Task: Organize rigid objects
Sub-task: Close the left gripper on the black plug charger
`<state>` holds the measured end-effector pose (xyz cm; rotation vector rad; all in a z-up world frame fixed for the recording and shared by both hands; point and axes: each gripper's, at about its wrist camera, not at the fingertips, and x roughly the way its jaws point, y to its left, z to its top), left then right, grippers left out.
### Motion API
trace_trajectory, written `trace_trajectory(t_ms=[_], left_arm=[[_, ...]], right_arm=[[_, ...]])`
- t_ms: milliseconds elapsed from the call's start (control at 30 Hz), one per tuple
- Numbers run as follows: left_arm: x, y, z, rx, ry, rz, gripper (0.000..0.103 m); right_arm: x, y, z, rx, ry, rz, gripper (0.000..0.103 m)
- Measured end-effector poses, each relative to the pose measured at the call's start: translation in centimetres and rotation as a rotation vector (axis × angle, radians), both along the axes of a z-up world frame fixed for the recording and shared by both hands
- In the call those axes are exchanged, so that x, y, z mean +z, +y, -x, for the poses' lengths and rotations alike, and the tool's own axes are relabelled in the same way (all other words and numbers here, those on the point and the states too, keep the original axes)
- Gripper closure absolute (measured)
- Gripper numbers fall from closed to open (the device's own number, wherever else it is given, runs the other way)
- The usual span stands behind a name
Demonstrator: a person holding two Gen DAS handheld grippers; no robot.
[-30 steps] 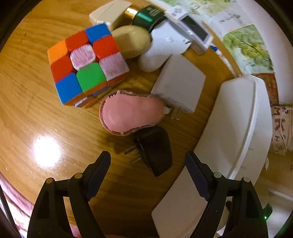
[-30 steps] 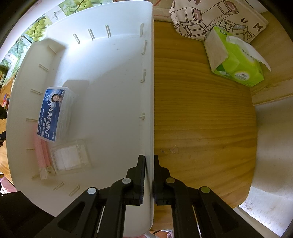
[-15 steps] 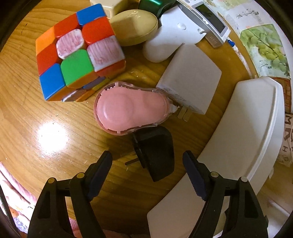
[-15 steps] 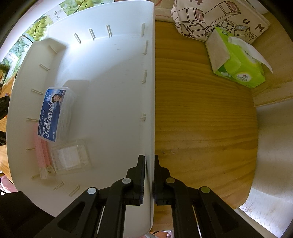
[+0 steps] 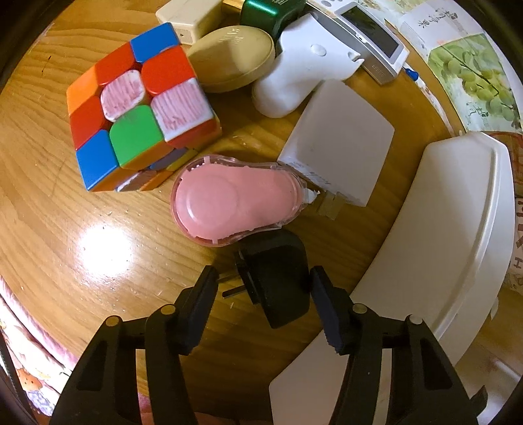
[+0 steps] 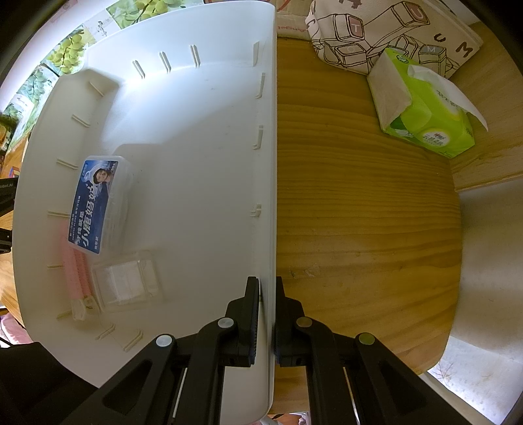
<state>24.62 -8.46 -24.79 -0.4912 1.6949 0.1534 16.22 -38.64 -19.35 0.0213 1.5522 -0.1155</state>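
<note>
A black plug adapter (image 5: 278,278) lies on the wooden table between the fingers of my left gripper (image 5: 261,278). The jaws are closing: the right finger touches the adapter's side, while the left finger stands off by the prongs. Just beyond it lie a pink correction-tape dispenser (image 5: 235,199), a colour cube (image 5: 137,111) and a white charger (image 5: 343,144). The white bin (image 5: 457,229) stands to the right. My right gripper (image 6: 265,287) is shut on the bin's wall (image 6: 273,163). Inside the bin are a blue-labelled box (image 6: 98,206), a pink stick (image 6: 76,271) and a clear case (image 6: 126,282).
Behind the cube sit a beige compact (image 5: 232,59), a white bottle (image 5: 304,65), a green jar (image 5: 271,13), a cream adapter (image 5: 189,16) and a grey device with a screen (image 5: 369,36). A green tissue pack (image 6: 425,111) and a printed bag (image 6: 376,29) lie right of the bin.
My left gripper has come forward and down over the black adapter, and its jaws have narrowed around it. The right gripper and the bin have not moved.
</note>
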Motion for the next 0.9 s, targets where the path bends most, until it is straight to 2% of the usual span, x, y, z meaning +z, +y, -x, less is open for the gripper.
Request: trace_trajectory(t_ms=[433, 900], left_arm=[[0.3, 1.4, 2.8, -0.027, 0.013, 0.024, 0.042], [1.8, 3.4, 7.7, -0.034, -0.010, -0.013, 0.042]], right_arm=[[-0.3, 0.3, -0.2, 0.009, 0.004, -0.011, 0.095], [-0.3, 0.1, 0.3, 0.049, -0.012, -0.013, 0.096]])
